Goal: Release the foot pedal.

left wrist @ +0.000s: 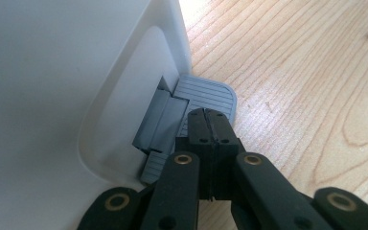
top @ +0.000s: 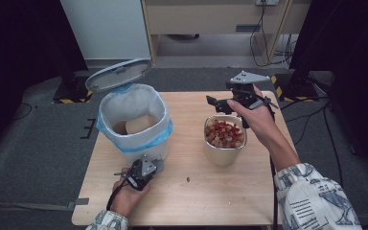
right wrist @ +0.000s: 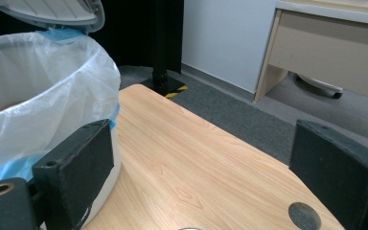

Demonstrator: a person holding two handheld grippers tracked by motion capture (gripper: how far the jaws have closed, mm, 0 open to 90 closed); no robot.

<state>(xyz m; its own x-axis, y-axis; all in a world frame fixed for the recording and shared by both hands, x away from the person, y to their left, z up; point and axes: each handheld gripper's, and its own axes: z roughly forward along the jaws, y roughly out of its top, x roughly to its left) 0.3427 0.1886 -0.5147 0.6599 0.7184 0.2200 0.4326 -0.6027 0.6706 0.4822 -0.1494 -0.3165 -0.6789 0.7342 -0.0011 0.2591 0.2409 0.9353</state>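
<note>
Pressing down on the grey pedal (left wrist: 206, 93) at the foot of the white bin (top: 134, 120), the left hand-held gripper (top: 141, 173) has its jaws pressed together, tips resting on the ribbed pedal surface. The bin stands at the left of the desk (top: 196, 191), toward its far edge, and its lid (top: 119, 74) is raised, tilted back and away from the person. A plastic liner (right wrist: 38, 96) is folded over the rim; brown scraps lie inside.

The right hand-held gripper (top: 220, 103) hangs above the far rim of a metal container (top: 224, 139) full of red and tan food pieces, at the middle right of the desk. Its jaws are spread wide and pinch nothing.

Judged from this: opening the bin appears done; taking hold of the container and emptying it appears left to do. The container stands upright, long axis vertical, mouth pointing up. One small crumb (top: 188, 179) lies near the front edge.
</note>
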